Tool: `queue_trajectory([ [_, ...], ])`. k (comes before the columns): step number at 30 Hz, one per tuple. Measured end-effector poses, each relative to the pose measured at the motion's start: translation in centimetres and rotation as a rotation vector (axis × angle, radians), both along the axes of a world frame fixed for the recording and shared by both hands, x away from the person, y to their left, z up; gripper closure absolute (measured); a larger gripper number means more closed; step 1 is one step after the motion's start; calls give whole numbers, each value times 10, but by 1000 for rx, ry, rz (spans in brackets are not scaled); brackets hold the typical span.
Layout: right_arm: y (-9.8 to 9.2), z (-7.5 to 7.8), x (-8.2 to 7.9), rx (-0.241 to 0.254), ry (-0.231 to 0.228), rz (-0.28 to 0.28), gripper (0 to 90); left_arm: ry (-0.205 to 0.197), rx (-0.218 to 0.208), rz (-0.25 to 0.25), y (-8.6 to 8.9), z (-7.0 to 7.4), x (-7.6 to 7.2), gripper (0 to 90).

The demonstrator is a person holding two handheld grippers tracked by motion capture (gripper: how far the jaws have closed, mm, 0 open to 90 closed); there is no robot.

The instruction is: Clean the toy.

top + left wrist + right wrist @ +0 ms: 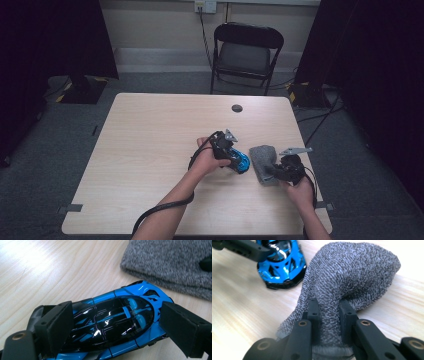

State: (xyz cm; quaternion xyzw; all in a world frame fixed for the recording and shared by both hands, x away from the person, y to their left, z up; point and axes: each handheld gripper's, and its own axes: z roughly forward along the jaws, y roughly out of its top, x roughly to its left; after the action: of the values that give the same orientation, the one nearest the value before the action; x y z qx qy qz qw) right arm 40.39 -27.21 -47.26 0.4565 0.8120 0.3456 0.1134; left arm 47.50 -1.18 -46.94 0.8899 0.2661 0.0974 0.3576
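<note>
The blue toy car (117, 320) sits on the bench (150, 150) right of its middle, and the left gripper (116, 327) has its fingers (57, 327) spread wide around it, one on each side; whether the pads truly press on the glossy body cannot be told, so the car could slip or swivel if it is lifted. Just to its right lies a grey knitted cloth (352, 277), pinched near its near edge by the right gripper (328, 315), whose fingers are clamped narrowly on a fold. Held by so little, the soft cloth may slide out, or drag against the car's nose, which it seems almost to touch. Farther off, a round cable hole (237, 108) marks the bench's far edge, and a black folding chair (247, 52) stands beyond, well apart and in nobody's way.
</note>
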Motion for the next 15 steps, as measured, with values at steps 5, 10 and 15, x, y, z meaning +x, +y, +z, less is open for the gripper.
queue_trajectory([
  [5, 8, -2, -3, 15, 33, 49, 752, -4, 1, 6, 0, 0, 0, 118],
  [10, 13, -2, -8, 31, 63, 85, 753, -8, -8, 12, 0, -1, 0, 116],
  [15, 18, -3, -13, 57, 85, 123, 754, -12, -8, 18, 1, -2, 0, 116],
])
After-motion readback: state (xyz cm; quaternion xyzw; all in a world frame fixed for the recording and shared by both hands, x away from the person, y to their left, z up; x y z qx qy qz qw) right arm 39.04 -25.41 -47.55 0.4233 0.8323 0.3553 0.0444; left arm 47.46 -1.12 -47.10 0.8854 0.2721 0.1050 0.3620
